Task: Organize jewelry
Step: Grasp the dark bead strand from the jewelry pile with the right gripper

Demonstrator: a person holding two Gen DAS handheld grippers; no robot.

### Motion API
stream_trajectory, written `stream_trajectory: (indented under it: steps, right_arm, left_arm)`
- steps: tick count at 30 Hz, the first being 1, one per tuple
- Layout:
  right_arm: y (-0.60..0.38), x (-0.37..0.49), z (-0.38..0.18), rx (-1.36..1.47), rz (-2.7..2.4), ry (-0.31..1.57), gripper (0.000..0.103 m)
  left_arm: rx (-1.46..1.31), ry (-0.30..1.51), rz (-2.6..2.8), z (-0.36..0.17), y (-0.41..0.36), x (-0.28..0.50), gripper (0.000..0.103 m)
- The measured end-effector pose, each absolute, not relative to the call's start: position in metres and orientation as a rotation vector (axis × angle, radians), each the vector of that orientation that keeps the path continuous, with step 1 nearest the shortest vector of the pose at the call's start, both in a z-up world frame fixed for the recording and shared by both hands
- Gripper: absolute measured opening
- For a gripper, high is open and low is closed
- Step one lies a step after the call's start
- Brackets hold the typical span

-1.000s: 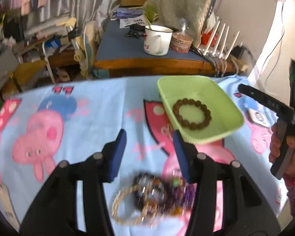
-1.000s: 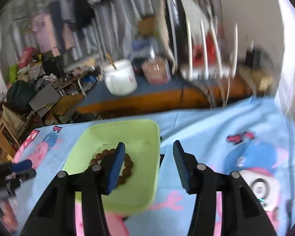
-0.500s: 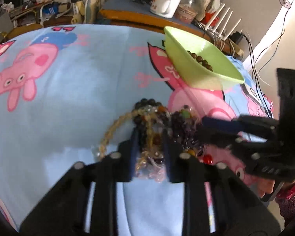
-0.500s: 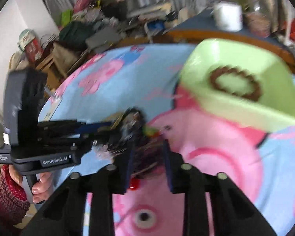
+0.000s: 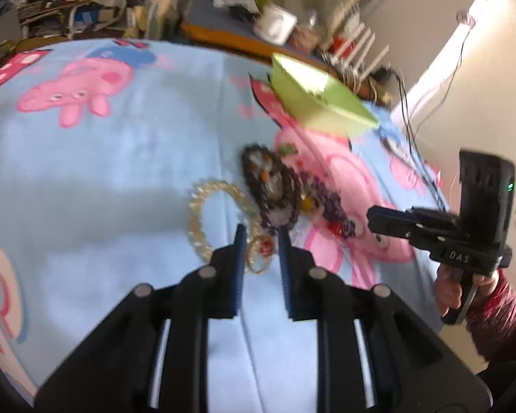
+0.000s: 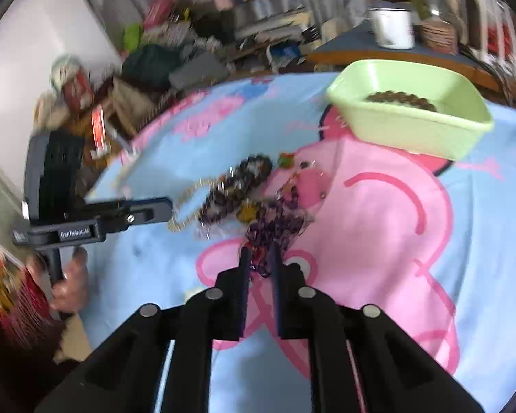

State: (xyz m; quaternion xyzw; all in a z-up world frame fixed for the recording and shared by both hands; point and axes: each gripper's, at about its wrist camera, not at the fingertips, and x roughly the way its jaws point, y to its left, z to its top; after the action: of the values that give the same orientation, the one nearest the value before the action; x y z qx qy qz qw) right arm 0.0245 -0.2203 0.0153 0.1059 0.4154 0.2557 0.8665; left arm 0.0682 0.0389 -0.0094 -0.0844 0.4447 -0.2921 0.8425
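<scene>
A tangle of bead bracelets [image 5: 275,189] lies on the cartoon-pig blanket, also in the right wrist view [image 6: 244,192]. My left gripper [image 5: 259,241] is shut on a small amber bead bracelet [image 5: 259,253] at the near edge of the pile. A pale yellow bracelet [image 5: 203,206] lies beside it. My right gripper [image 6: 259,258] is shut on a purple bead bracelet [image 6: 275,223] at the pile's other side. A green plastic tray [image 6: 409,113] holds a brown bead bracelet [image 6: 400,98]; it also shows in the left wrist view [image 5: 320,99].
The blue blanket [image 5: 103,179] covers the table. Behind it stands a wooden desk with a white mug [image 6: 392,27] and cables. Cluttered shelves and clothes fill the background.
Both grippers came down onto the pile and closed, the left on the amber bracelet, the right on the purple one. They have since pulled apart, spreading the tangle.
</scene>
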Motion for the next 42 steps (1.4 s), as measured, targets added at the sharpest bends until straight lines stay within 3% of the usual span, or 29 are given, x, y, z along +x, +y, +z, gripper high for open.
stream_trajectory:
  steps: [2, 3, 5, 14, 16, 17, 20, 28, 32, 39, 40, 41, 42]
  right_arm:
    - [-0.221, 0.026, 0.021, 0.23, 0.518, 0.852, 0.002]
    - [-0.22, 0.027, 0.025, 0.227, 0.514, 0.845, 0.011]
    - [-0.211, 0.034, 0.029, 0.204, 0.515, 0.845, 0.012]
    - [-0.166, 0.098, 0.009, 0.19, 0.52, 0.974, 0.012]
    - [-0.162, 0.104, 0.004, 0.119, 0.498, 0.982, 0.004]
    - [-0.163, 0.106, 0.002, 0.078, 0.471, 0.979, 0.0]
    - [-0.187, 0.108, 0.004, 0.069, 0.342, 0.948, 0.0]
    - [-0.24, 0.063, 0.027, 0.21, 0.341, 0.834, 0.0]
    - [-0.218, 0.035, 0.025, 0.134, 0.415, 0.825, 0.025]
    - [-0.177, 0.028, 0.0, -0.05, 0.441, 0.908, 0.025]
    - [-0.178, 0.028, -0.006, -0.049, 0.454, 0.919, 0.019]
    - [-0.178, 0.028, -0.008, -0.051, 0.462, 0.925, 0.0]
    - [-0.182, 0.026, -0.008, -0.035, 0.478, 0.919, 0.0]
  left_arm:
    - [-0.18, 0.915, -0.59, -0.003, 0.047, 0.068, 0.026]
    - [-0.176, 0.909, -0.577, -0.001, 0.049, 0.069, 0.028]
    - [-0.182, 0.911, -0.568, 0.0, 0.053, 0.071, 0.028]
    - [-0.199, 0.928, -0.545, -0.006, 0.059, 0.068, 0.028]
    - [-0.202, 0.931, -0.53, -0.007, 0.065, 0.066, 0.028]
    - [-0.209, 0.933, -0.53, -0.008, 0.068, 0.064, 0.031]
    - [-0.195, 0.915, -0.52, -0.007, 0.071, 0.061, 0.038]
    - [-0.171, 0.914, -0.588, -0.005, 0.047, 0.062, 0.038]
    - [-0.091, 0.906, -0.644, -0.006, 0.02, 0.054, 0.038]
    - [0.067, 0.95, -0.653, -0.027, -0.022, 0.051, 0.038]
    - [0.079, 0.94, -0.645, -0.029, -0.024, 0.051, 0.037]
    - [0.092, 0.926, -0.638, -0.03, -0.025, 0.051, 0.026]
    - [0.108, 0.919, -0.612, -0.031, -0.024, 0.052, 0.009]
